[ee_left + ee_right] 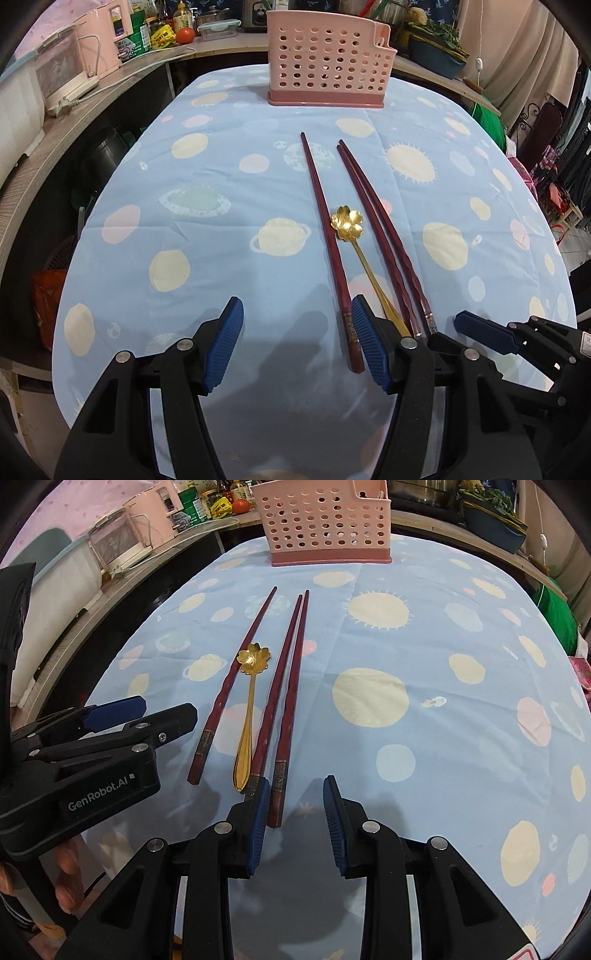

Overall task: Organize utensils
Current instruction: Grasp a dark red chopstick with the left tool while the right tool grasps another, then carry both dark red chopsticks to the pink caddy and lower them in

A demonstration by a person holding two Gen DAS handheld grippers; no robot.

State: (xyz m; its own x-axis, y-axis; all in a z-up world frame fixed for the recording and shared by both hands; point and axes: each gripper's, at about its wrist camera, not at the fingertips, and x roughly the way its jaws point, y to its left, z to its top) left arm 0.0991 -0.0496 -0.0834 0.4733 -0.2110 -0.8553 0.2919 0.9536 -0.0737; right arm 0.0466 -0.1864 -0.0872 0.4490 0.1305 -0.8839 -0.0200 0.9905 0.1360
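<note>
Two grippers low at the near table edge, neither holding anything. Left gripper (297, 321) spread wide, its right pad at the butt of the lone chopstick (325, 236). Right gripper (295, 794) moderately spread, the butt of the right-hand chopstick of the pair (291, 686) lying between its pads. Probably staged here because the thick ends are nearest.

Three dark red chopsticks and a gold flower spoon (249, 698) lie on the blue cloth (424, 646), long axes running away from the cameras, tips and spoon bowl toward the far side.

Farther off, well apart: pink perforated holder (325, 62), upright, likely destination.
</note>
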